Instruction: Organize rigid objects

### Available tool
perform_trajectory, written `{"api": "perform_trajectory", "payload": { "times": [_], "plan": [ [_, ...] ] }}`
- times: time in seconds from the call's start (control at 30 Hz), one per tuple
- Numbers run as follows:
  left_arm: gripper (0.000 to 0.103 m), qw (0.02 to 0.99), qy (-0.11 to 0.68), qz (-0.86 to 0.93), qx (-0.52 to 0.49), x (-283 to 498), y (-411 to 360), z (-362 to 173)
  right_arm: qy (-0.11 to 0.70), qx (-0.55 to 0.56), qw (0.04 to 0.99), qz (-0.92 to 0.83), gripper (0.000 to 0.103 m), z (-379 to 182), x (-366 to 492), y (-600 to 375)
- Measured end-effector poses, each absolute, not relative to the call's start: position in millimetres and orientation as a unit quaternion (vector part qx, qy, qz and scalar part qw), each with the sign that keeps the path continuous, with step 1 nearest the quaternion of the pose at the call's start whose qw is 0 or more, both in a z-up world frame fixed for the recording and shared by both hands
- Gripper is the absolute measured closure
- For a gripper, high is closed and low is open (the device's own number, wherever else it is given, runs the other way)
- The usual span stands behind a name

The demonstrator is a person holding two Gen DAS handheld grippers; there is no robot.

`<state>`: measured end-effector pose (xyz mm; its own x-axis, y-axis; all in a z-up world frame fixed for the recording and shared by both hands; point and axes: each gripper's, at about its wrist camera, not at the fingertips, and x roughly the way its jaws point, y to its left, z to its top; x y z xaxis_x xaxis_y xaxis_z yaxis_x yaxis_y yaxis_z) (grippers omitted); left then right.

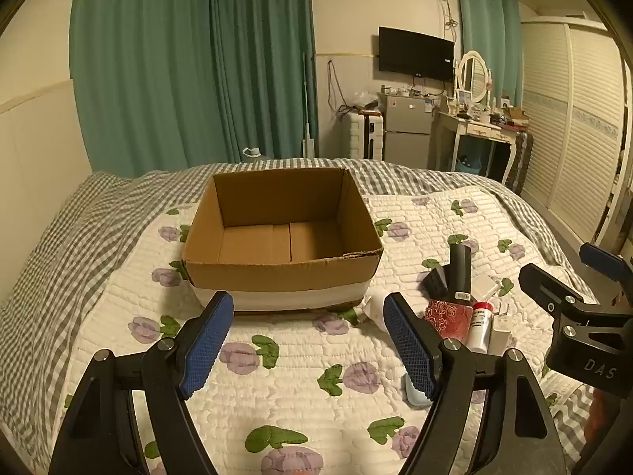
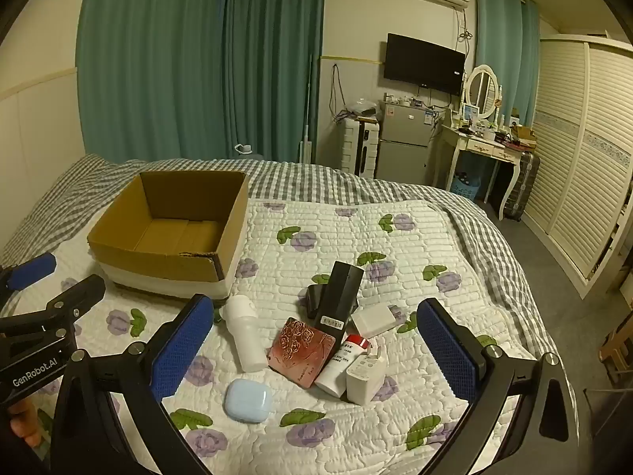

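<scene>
An open, empty cardboard box [image 1: 277, 273] [image 2: 158, 265] sits on the quilted bed. To its right lies a cluster: a white bottle [image 2: 245, 332], a red rose-patterned case [image 2: 302, 352] [image 1: 449, 318], a tall black box [image 2: 340, 297] [image 1: 461, 273], a white tube with a red cap [image 2: 342, 364] [image 1: 480, 328], a white charger [image 2: 366, 376], a white box [image 2: 374, 318] and a pale blue earbud case [image 2: 247, 399]. My left gripper [image 1: 308, 352] is open and empty, facing the box. My right gripper [image 2: 316, 356] is open and empty above the cluster.
The flowered white quilt [image 2: 356, 237] lies over a grey checked bedspread [image 2: 316, 182]. Beyond the bed are green curtains [image 1: 190, 59], a small fridge [image 2: 403, 150], a dressing table [image 2: 482, 146] and a louvred wardrobe [image 2: 585, 158].
</scene>
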<state>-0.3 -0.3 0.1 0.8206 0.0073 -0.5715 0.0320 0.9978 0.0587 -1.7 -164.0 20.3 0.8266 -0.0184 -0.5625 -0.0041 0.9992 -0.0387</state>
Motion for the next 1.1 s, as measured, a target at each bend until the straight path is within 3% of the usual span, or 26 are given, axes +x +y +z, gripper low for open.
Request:
{"api": "perform_trajectory", "payload": {
  "times": [1.1],
  "plan": [
    [0.022,0.958,0.285,0.002,0.033,-2.9,6.4,6.3,0.293,-0.016,0.956,-0.003,0.0,18.0,-1.2,-160.9]
  ]
}}
